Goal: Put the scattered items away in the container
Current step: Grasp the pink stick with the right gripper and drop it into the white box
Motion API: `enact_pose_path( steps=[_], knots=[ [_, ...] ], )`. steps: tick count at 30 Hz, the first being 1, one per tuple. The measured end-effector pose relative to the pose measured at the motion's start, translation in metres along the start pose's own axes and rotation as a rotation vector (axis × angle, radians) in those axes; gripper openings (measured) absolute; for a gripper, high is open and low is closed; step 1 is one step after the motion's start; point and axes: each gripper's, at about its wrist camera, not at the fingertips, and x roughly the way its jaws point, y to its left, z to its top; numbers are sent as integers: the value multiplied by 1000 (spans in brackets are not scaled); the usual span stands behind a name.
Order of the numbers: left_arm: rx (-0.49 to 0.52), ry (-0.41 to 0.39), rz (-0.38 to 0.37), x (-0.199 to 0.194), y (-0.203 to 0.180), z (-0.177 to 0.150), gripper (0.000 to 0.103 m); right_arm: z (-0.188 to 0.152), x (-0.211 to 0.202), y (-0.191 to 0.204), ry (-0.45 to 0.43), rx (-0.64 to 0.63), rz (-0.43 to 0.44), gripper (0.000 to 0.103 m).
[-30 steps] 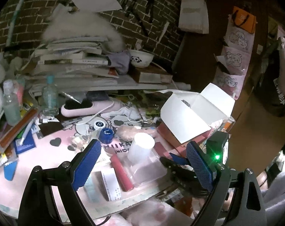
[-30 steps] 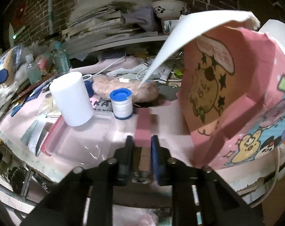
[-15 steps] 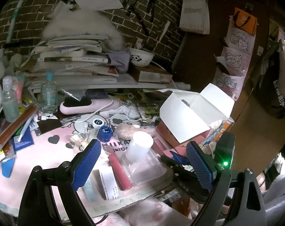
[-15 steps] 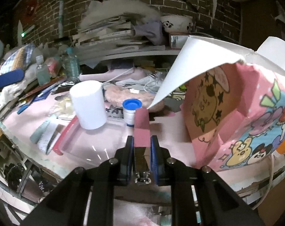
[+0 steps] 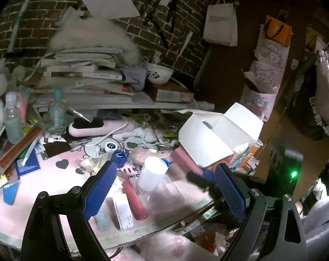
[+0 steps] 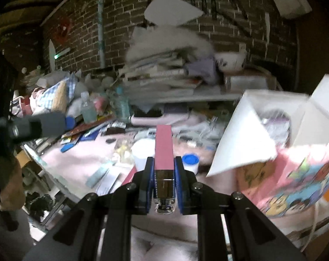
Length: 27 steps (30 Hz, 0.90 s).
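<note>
Pink and slim, the rectangular box (image 6: 163,145) sits clamped in the right gripper (image 6: 164,175), carried above the cluttered surface (image 5: 44,187) toward the open cartoon-printed carton (image 6: 294,143) at its right. Next it wants swinging over that opening and releasing. The left gripper (image 5: 164,192) hangs wide and empty. Compared with a second ago, the box rides higher, well clear of the white cup (image 5: 152,173).
</note>
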Motion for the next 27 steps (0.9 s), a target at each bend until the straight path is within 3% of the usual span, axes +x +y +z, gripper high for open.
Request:
enact_pose_path(
  steps=[8,14,19,21,27],
  knots=[
    [2,12,-1,3,-4,-1,91,41,-32,-13,-54,-24,28,15],
    [11,44,-14,11,-12,-2,91,81,-46,-52,-18,-67,-152,15],
    [26,75,-4,18,-19,-4,91,97,-30,-98,181,-76,-233,15],
    [26,79,-8,20,-19,-4,91,98,-15,-115,307,-80,-225,15],
    [20,93,-7,24,-18,-4,91,89,23,-148,577,-106,-173,15]
  ],
)
